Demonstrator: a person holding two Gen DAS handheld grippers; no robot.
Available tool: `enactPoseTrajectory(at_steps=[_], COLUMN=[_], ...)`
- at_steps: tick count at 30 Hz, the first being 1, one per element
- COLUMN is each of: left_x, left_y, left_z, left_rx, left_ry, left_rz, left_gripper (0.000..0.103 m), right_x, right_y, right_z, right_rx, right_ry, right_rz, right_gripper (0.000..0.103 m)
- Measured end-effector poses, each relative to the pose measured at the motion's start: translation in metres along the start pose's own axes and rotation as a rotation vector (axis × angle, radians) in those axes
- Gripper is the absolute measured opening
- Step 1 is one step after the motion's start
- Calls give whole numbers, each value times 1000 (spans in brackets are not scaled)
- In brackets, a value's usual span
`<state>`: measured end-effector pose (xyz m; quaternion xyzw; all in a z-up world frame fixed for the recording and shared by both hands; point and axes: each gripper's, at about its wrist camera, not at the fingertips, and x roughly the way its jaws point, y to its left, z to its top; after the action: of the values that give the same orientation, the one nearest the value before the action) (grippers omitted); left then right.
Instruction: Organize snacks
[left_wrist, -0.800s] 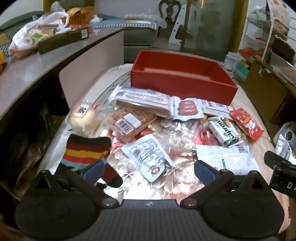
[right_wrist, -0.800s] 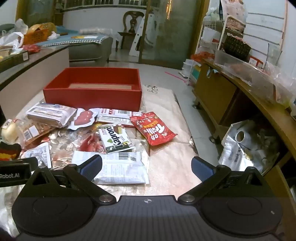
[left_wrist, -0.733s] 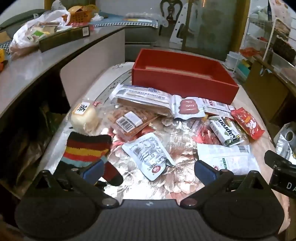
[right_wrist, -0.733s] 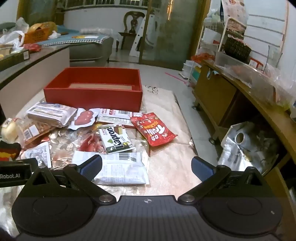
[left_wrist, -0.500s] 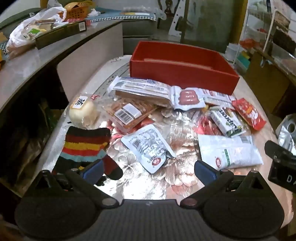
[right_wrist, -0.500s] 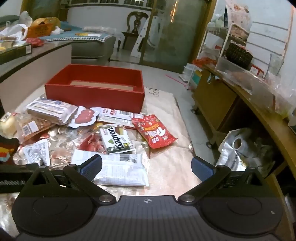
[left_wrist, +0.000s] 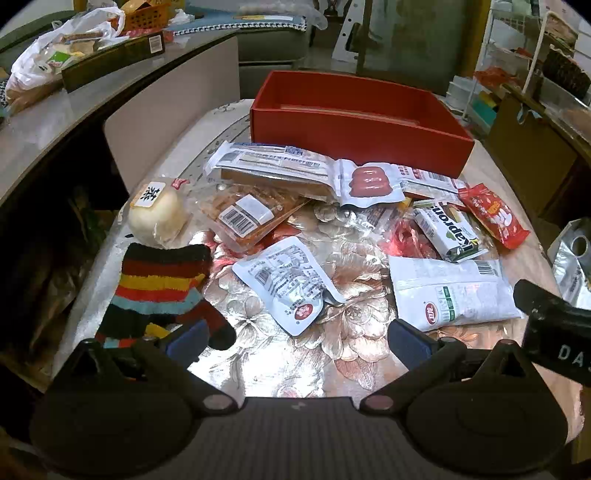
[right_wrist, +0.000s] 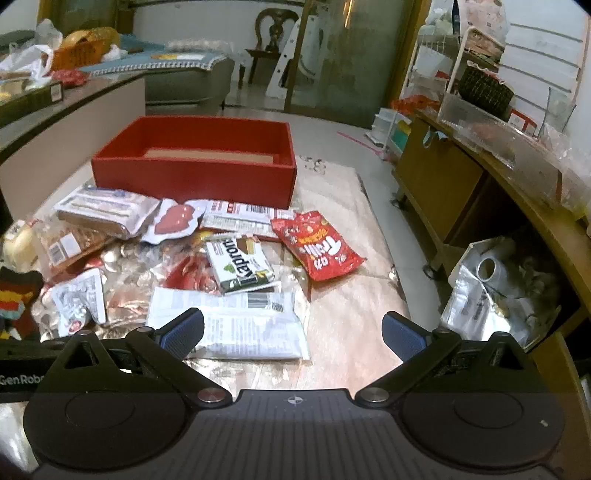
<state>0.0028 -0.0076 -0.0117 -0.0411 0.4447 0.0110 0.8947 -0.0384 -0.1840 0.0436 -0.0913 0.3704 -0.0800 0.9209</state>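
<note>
Snacks lie scattered on the surface ahead of both tongs, overlapping one another in front of the red box, which looks empty. Left tongs and right tongs are both spread wide, holding nothing. Risks: the glossy white pouch just ahead of the right tongs may slip, and lifting one packet may drag its neighbours along.

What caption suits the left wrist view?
Open left gripper above scattered snack packets, red box behind.
</note>
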Motion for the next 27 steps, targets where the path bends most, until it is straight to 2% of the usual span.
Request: enactPoseTrajectory(at_steps=[27], left_x=[4], left_y=[0], left_z=[-1], left_rx=[-2], left_ry=[15], left_rz=[30], left_gripper=[98], right_x=[-3], right_y=[6], right_z=[-3], right_rx=[-6], right_ry=[30], right_rz=[46], right_gripper=[103])
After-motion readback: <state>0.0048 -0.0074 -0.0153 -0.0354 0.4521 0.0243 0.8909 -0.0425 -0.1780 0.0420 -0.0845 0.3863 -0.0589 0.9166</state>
